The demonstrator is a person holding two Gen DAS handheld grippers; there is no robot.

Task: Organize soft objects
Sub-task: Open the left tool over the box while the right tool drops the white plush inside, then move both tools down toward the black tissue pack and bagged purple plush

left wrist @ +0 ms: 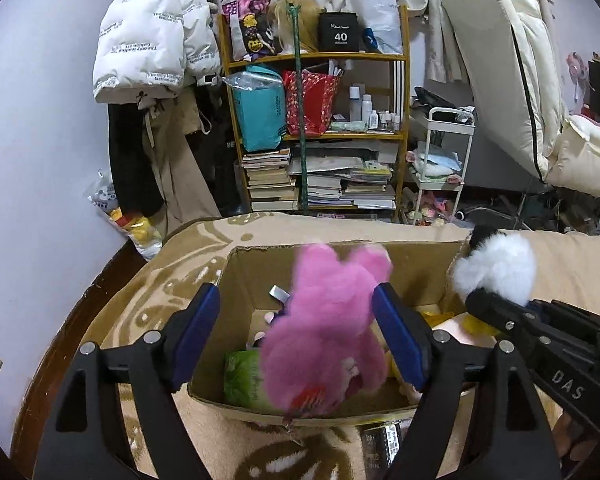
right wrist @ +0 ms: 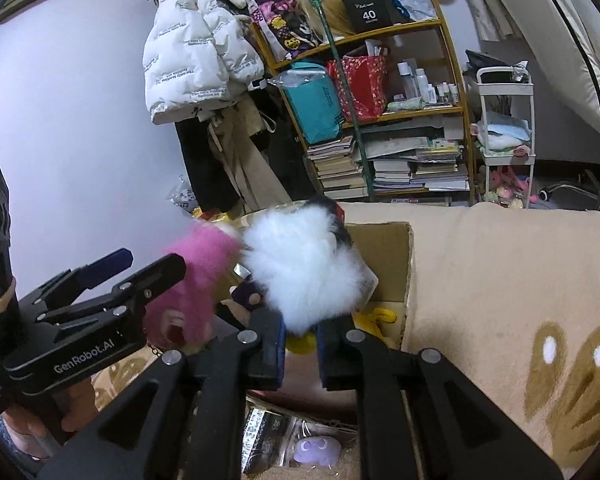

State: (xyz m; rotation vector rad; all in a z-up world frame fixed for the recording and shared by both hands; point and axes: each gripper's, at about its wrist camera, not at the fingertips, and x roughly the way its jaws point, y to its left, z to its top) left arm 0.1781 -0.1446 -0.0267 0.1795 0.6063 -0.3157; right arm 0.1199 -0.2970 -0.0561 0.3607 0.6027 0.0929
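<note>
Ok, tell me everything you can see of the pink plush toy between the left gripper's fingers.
The pink plush toy is fluffy, long-piled and bright pink, with two rounded ear-like lobes pointing away from the camera and a red patch at its near, lower end. It looks motion-blurred. It hangs over the open cardboard box, between the blue pads of the left gripper, which stands open; only the right-hand pad seems to touch it. In the right wrist view it sits beside the white plush toy.

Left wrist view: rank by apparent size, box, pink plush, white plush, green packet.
1. Cardboard box, largest.
2. Pink plush, though it's nearest the camera, so inflated.
3. White plush and green packet look similar; the packet is partly hidden, so no ranking.
</note>
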